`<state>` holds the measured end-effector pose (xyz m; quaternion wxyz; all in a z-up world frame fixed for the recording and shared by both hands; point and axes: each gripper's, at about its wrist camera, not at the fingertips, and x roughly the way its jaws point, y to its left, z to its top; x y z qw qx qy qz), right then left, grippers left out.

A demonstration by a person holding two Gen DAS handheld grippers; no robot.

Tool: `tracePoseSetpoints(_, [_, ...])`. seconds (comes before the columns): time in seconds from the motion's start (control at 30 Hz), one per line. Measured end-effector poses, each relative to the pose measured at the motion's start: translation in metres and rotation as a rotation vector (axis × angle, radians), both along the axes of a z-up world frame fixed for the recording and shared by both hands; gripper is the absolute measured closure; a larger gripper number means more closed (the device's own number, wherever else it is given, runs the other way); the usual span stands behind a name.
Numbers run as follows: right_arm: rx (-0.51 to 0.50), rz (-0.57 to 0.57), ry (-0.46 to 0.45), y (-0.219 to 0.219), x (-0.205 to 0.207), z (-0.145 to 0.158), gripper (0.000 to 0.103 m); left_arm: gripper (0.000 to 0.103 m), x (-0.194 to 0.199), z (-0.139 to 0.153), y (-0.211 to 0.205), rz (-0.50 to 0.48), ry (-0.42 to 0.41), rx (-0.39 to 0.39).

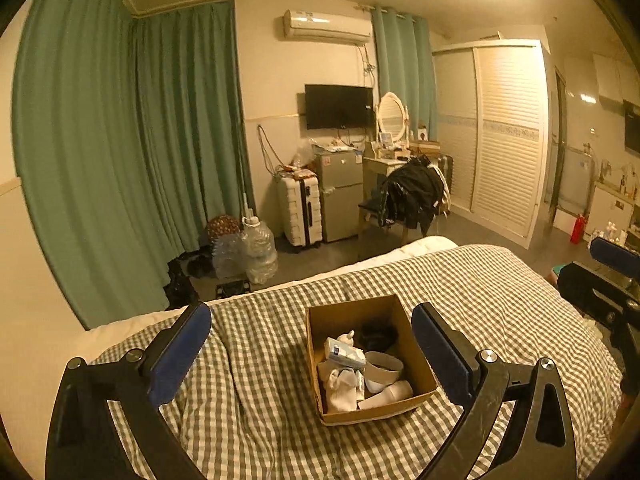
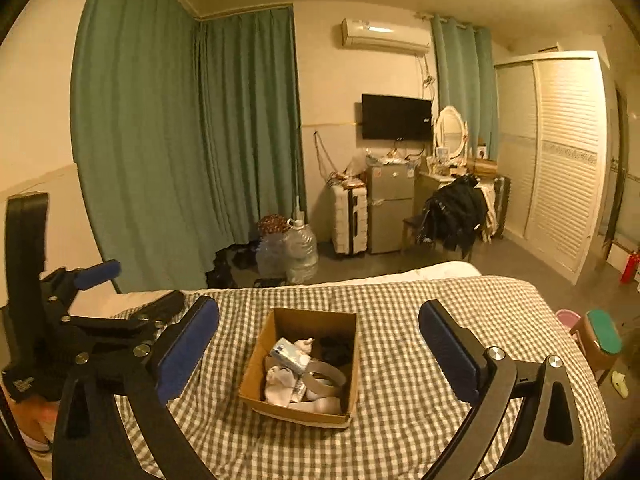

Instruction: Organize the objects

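Observation:
A brown cardboard box (image 1: 416, 376) sits on the checked bed cover (image 1: 260, 380). It holds white socks (image 1: 340, 388), a pale tissue pack (image 1: 344, 354), a grey band (image 1: 384, 366) and a dark cloth (image 1: 378, 334). My left gripper (image 1: 312, 354) is open and empty, raised above the bed, its fingers to either side of the box. In the right wrist view the same box (image 2: 256, 368) lies ahead of my right gripper (image 2: 320, 350), which is open and empty. The left gripper (image 2: 96, 276) shows at the left there, the right gripper's blue pad (image 1: 614, 254) at the right edge.
Past the foot of the bed are water jugs (image 1: 256, 252), a white suitcase (image 1: 298, 212), a small fridge (image 1: 342, 196), a chair with dark clothes (image 1: 412, 196) and a wardrobe (image 1: 504, 140). Green curtains (image 1: 120, 140) hang left. A stool (image 2: 600, 340) stands right of the bed.

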<state>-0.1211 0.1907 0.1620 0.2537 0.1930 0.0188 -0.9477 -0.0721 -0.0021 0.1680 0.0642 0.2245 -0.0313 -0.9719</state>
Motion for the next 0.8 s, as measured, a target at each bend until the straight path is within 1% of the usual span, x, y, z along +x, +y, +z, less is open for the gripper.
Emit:
tracePoseSetpoints(0.17, [-0.033, -0.025, 0.003, 0.025, 0.018, -0.009, 0.002, 0.000, 0.030, -0.009, 0.010, 0.019, 0.058, -0.038])
tracePoseSetpoints(0.27, [-0.043, -0.028, 0.009, 0.036, 0.024, -0.018, 0.002, 0.000, 0.042, -0.022, 0.014, 0.031, 0.075, -0.034])
tracePoseSetpoints(0.37, [-0.029, -0.041, 0.022, 0.043, 0.028, -0.031, 0.002, 0.000, 0.045, -0.037, 0.017, 0.048, 0.081, -0.029])
tracePoseSetpoints(0.47, [-0.005, -0.076, 0.052, 0.047, 0.029, -0.049, 0.002, 0.000, 0.046, -0.053, 0.017, 0.069, 0.077, -0.006])
tracePoseSetpoints(0.57, [0.057, -0.071, 0.062, 0.043, 0.026, -0.073, 0.002, 0.000, 0.048, -0.070, 0.019, 0.091, 0.077, 0.007])
tracePoseSetpoints(0.63, [0.080, -0.078, 0.064, 0.040, 0.025, -0.093, 0.002, 0.000, 0.047, -0.082, 0.021, 0.091, 0.077, 0.013])
tracePoseSetpoints(0.8, [0.086, -0.049, 0.039, 0.030, 0.021, -0.134, 0.002, 0.000, 0.051, -0.116, 0.025, 0.129, 0.096, 0.031])
